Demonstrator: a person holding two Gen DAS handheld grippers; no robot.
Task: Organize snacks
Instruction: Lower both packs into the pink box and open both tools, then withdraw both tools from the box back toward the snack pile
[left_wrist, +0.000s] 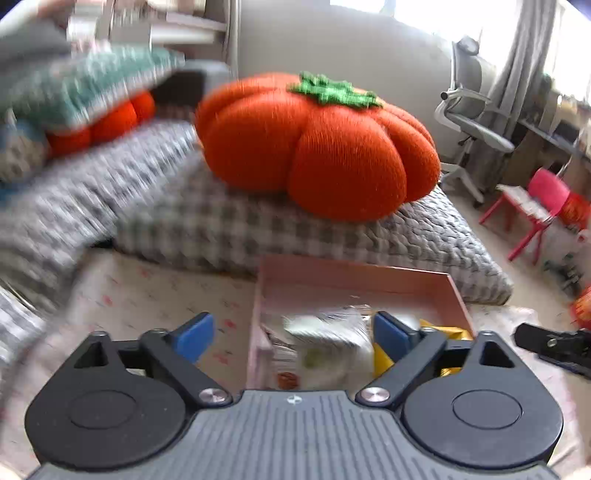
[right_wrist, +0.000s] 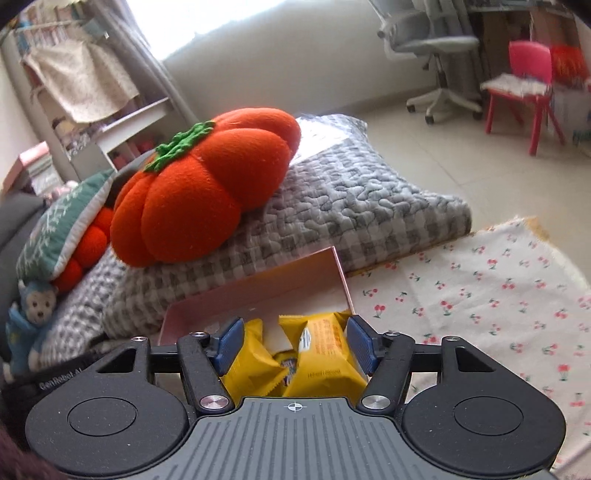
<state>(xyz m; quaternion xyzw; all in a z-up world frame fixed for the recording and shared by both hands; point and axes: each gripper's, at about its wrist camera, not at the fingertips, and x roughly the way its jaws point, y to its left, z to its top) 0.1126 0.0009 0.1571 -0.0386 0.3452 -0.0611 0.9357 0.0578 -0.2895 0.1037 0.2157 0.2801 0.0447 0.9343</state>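
The left hand-held gripper (left_wrist: 293, 338) is wide open over the pink box (left_wrist: 456, 295), holding nothing. A blurry white snack pack (left_wrist: 332, 350) lies under it, at the box's left wall, and I think it could slide out. The right hand-held gripper (right_wrist: 294, 345) is half open around yellow snack packs (right_wrist: 325, 354) in the box. Its pads look close, so lifting might drag one out.

A round plush pumpkin cushion (right_wrist: 199, 184) is showing bright orange with a green stalk, lying on a quilted blanket (right_wrist: 351, 199) checked in grey and white. The shallow cardboard box (right_wrist: 258, 291) is showing pale pink, the crinkly snack packets (right_wrist: 325, 350) inside yellow. The floor cloth (right_wrist: 480, 295) is showing white with small red cherries.
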